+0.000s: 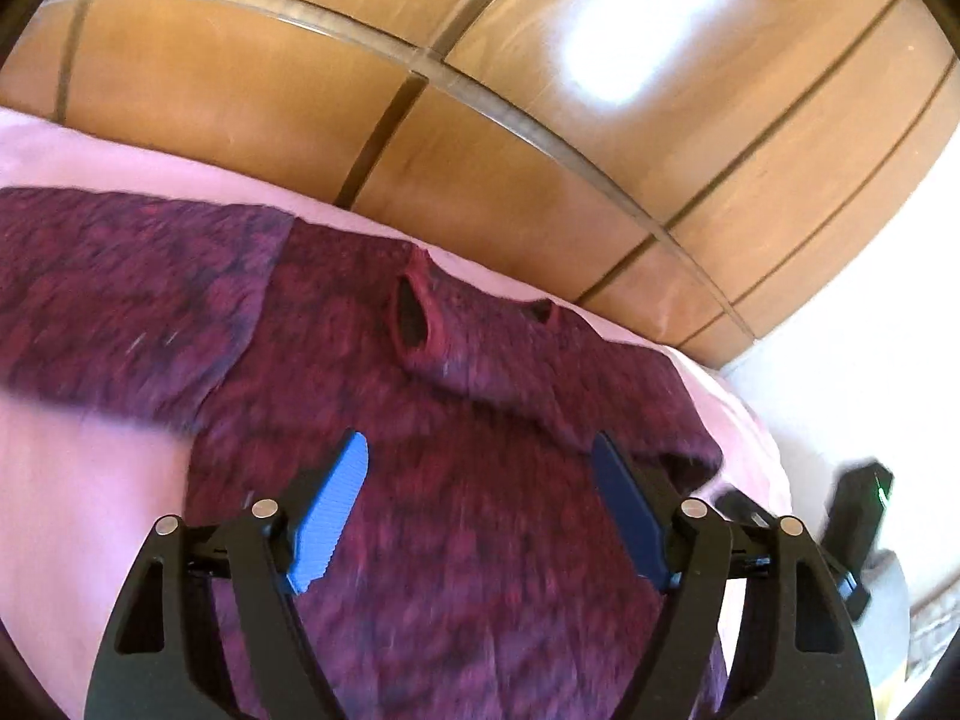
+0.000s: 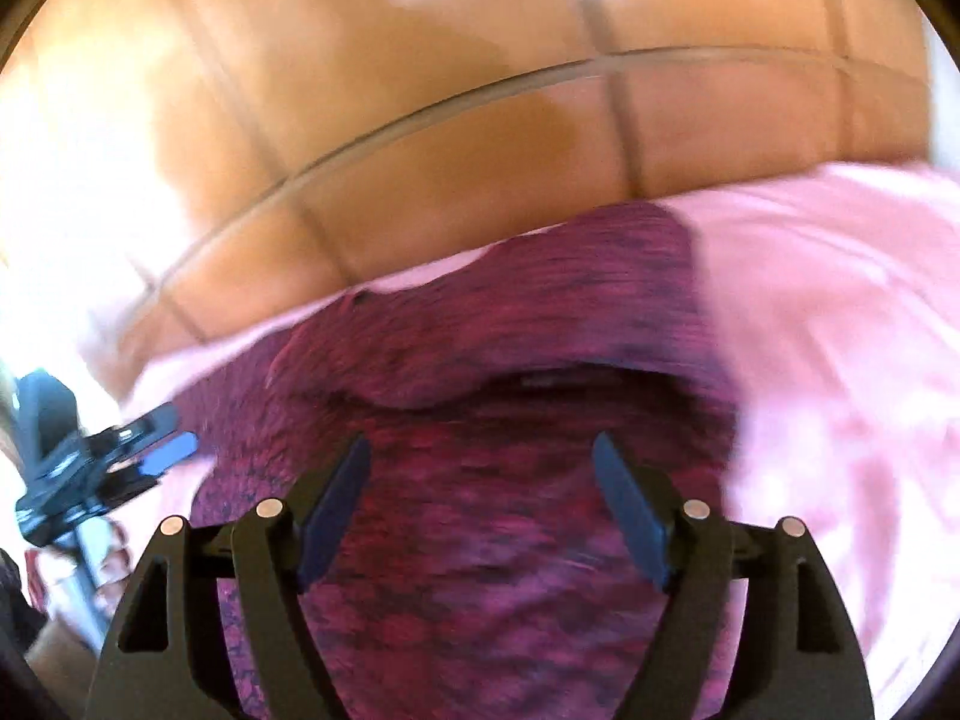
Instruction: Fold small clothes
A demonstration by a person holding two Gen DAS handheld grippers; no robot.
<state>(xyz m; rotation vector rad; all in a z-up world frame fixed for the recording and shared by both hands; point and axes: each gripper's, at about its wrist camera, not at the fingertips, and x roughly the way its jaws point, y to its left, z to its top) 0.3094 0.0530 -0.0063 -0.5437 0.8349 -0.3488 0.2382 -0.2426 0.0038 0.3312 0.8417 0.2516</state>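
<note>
Mottled maroon knitted sweater [image 1: 420, 480] lies flat on the pale pink bedsheet [image 1: 90, 510], collar toward 12 o'clock (image blurred), beneath the left gripper [image 1: 480, 450] and right gripper [image 2: 480, 450], both spread wide, holding nothing.

A maroon knitted sweater [image 1: 420, 420] lies spread on a pink-sheeted bed [image 1: 72, 480], one sleeve stretched out to the left, neck opening towards the wooden panelled wardrobe [image 1: 540, 150] behind the bed, both tools [image 1: 480, 492] [image 2: 480, 492] above its body.
</note>
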